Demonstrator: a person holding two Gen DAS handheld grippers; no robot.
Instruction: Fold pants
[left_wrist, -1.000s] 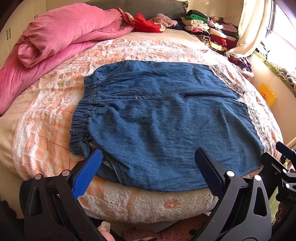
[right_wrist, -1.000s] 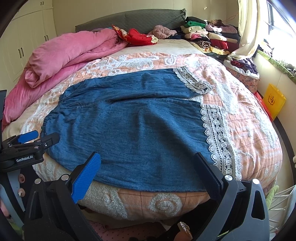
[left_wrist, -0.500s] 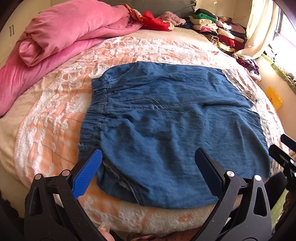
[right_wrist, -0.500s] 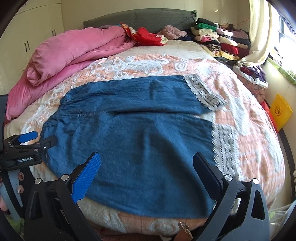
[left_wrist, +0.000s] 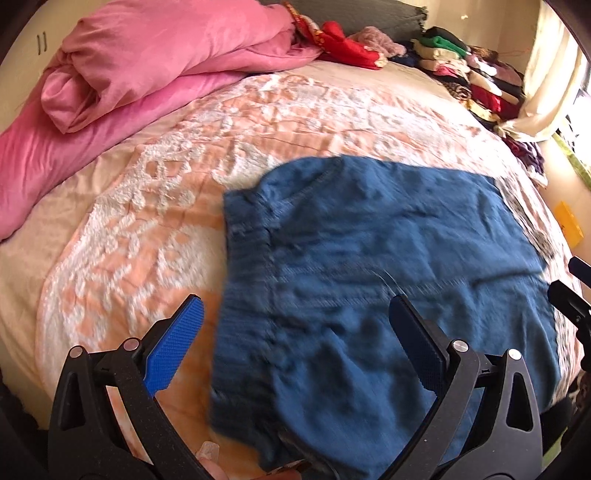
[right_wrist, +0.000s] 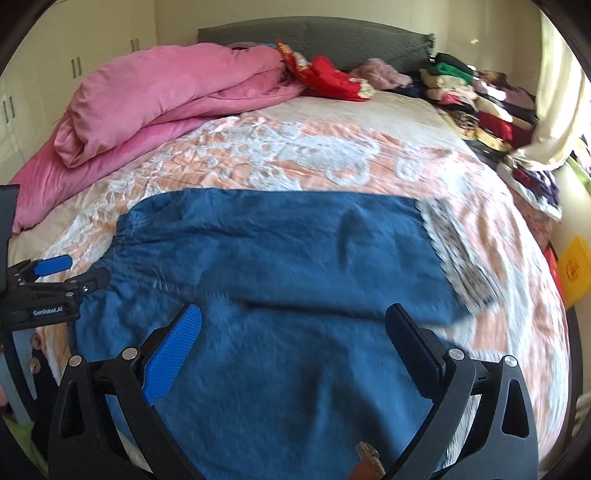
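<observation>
Right now a pair of blue denim pants with a gathered elastic waistband and white lace hems (right_wrist: 280, 280) lies spread flat across the near half of the bed with the peach-and-white patterned bedspread (right_wrist: 317, 155), running along its near edge. The waistband end points toward the left side of the bed, the lace-trimmed leg ends toward the right side.

The left gripper (left_wrist: 295, 343), black with blue textured pads, hangs over the waistband end with its jaws spread wide and nothing between them; one pad sits over bare bedspread, the other over the denim. The right gripper (right_wrist: 293, 345) hovers above the legs nearer the lace hems, jaws likewise wide apart and holding nothing. Whether either touches the cloth I cannot tell; both views are blurred.

A rolled pink quilt (right_wrist: 159, 96) lies along the far left side of the bed. Red crumpled clothing (right_wrist: 328, 79) rests by the grey padded headboard (right_wrist: 314, 35), and a stack of folded clothes (right_wrist: 476, 103) sits at the far right corner.
</observation>
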